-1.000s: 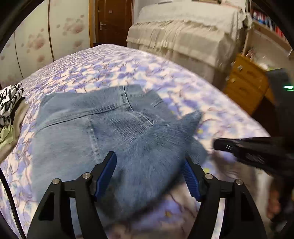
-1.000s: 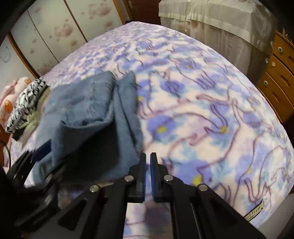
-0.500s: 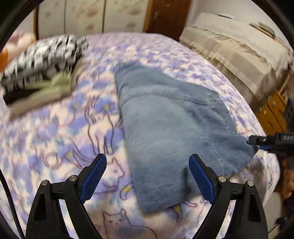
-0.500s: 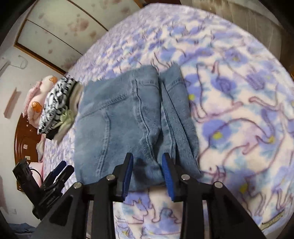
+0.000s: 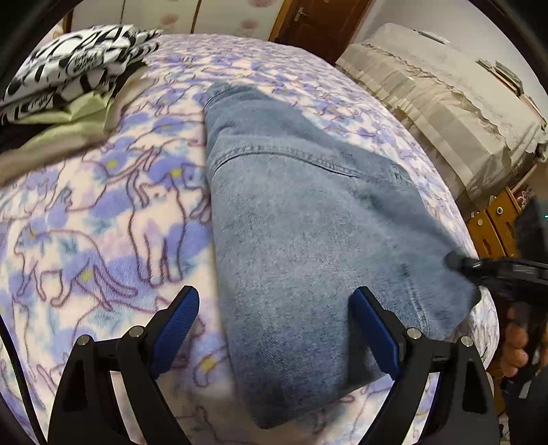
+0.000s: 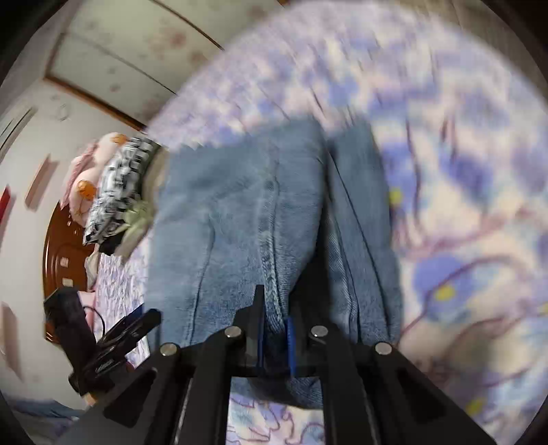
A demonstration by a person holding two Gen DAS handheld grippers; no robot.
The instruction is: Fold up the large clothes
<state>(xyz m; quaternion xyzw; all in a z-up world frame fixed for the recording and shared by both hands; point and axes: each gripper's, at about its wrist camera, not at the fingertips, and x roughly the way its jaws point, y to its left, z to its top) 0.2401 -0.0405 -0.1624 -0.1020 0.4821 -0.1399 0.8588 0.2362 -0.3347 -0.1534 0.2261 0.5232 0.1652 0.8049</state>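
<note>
Denim is what we work with: a pair of jeans [image 5: 308, 246], already folded into a thick, long bundle, lying on the bed [image 5: 102, 212] with its flowery fleece cover. We judge it heavy for a garment and rather stiff. The layers should keep their fold, but they can slide over each other if we lift only the top one. The fabric is not slippery and not fragile, so a firm pinch is safe. The best places to take hold look like the two near corners, where all layers meet at the edge.

The long axis of the bundle runs from us away toward the far side of the bed. In the left wrist view the broad end is near us, and the narrower end with the stitched seam points toward the door [image 5: 318, 24].

Our right gripper [image 6: 275, 337] is closing on the near edge of the jeans, and denim is pinched between its fingers. This view is blurred. Our left gripper [image 5: 274, 328] is spread wide and holds nothing. It hangs over the near left part of the bundle, one finger above the cover and one above the denim.

Beside the jeans, near the far left, a pile of other clothes [image 5: 68, 78] lies on the bed.
</note>
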